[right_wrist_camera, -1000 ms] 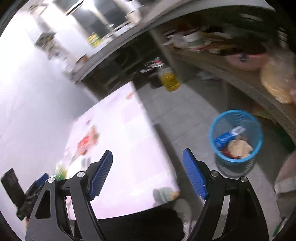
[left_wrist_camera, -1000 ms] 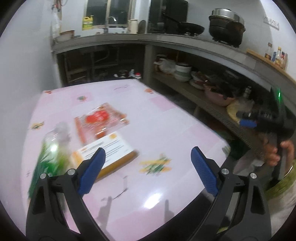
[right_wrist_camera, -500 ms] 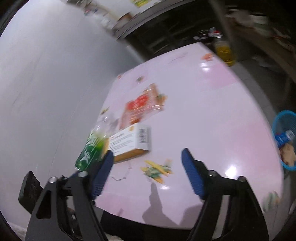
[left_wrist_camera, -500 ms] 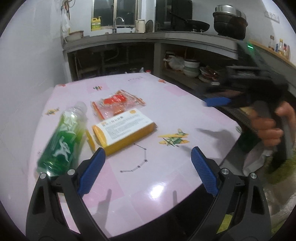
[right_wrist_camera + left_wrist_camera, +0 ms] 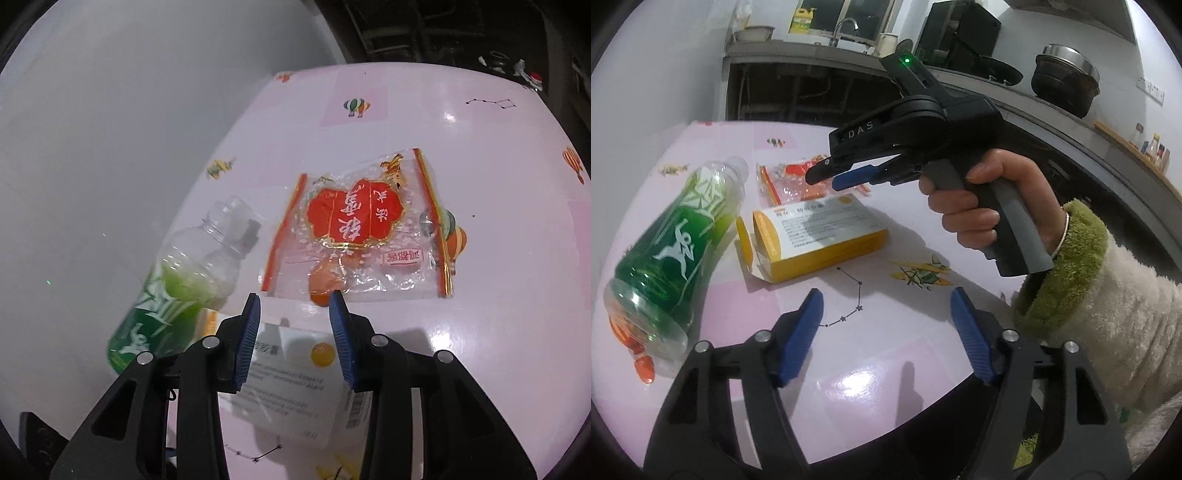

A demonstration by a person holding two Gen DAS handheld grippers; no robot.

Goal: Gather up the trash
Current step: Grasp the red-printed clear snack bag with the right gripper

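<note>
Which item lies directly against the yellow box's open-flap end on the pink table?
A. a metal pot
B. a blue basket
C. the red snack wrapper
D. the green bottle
D: the green bottle lies on its side by the open flap of the yellow box, while the snack wrapper lies beyond the box.

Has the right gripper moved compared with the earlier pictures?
Yes. The right gripper came in from the table's right edge, jaws closing on nothing, and now hangs over the yellow box and red wrapper.
</note>
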